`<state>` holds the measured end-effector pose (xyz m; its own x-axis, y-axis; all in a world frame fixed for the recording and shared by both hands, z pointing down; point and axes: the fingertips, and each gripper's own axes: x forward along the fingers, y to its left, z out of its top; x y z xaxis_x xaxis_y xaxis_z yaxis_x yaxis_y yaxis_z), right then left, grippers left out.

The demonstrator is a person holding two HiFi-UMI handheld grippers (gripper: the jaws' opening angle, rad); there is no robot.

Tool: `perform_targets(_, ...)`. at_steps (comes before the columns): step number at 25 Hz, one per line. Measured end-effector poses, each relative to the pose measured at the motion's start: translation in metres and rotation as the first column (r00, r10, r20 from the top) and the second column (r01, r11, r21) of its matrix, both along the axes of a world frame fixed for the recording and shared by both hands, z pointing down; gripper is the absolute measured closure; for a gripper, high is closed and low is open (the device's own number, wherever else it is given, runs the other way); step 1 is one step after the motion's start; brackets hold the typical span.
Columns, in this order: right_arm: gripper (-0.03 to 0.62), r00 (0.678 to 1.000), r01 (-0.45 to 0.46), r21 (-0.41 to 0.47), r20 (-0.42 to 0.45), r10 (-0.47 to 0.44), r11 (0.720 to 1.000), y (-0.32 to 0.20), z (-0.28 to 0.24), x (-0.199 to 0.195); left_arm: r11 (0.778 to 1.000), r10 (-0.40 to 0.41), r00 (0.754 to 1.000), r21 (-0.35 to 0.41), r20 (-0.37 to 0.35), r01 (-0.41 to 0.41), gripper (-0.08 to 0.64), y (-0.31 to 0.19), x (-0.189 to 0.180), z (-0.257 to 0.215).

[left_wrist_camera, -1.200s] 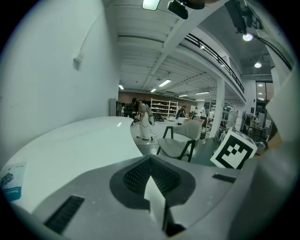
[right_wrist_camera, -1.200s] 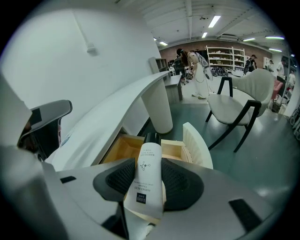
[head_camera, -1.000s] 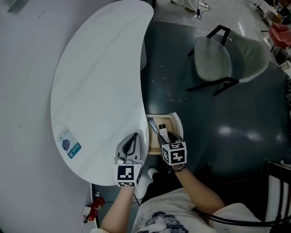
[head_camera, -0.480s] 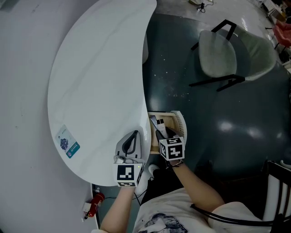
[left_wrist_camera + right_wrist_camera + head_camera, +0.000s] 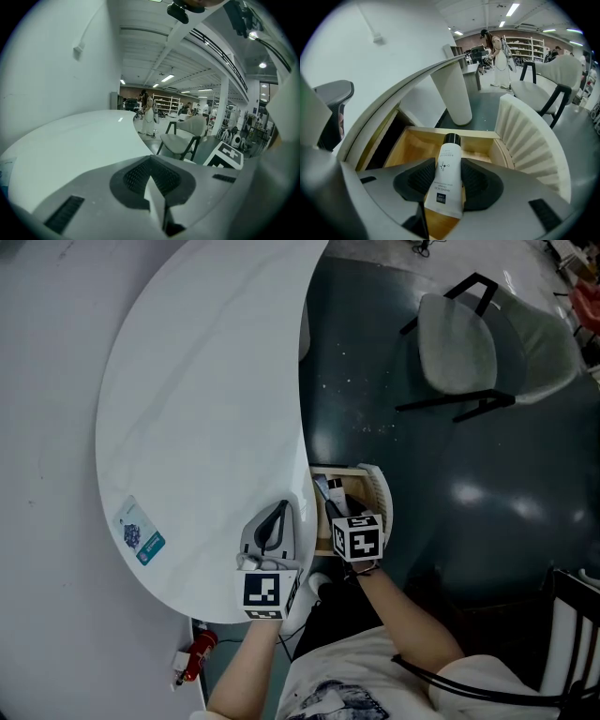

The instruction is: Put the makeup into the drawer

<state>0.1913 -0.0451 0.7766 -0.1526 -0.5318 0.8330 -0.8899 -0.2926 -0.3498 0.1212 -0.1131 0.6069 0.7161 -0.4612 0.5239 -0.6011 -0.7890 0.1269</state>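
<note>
L gripper (image 5: 274,523) is held left of the drawer (image 5: 410,146), at the table (image 5: 187,409) edge, jaws shut w/ nothing between. Whether the table is touched can't be told. Little risk is judged there, unless the gripper is swung toward the drawer. Over the drawer, the tube (image 5: 446,164) is clamped between the pads of the R gripper (image 5: 449,185), cap end pointed at the drawer's far wall. If let go from here, the tube could be bounced off the wood or landed on the rim. If pushed further fwd, the cap could be jammed against that wall. The ribbed front, right of the tube, might be knocked & the drawer part-shut. Drawer: pulled open, wooden inside, nothing else made out where shown; near part is hidden by the jaws
</note>
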Motion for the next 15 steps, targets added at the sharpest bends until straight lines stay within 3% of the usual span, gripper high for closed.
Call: perform_targets(15,0.408,1.0,-0.012,-0.068,0.011,0.013,0.998,-0.004,0.034,0.004,1.0,0.002,1.0,0.006,-0.005,-0.002,0.525,-0.01,0.017,0.005)
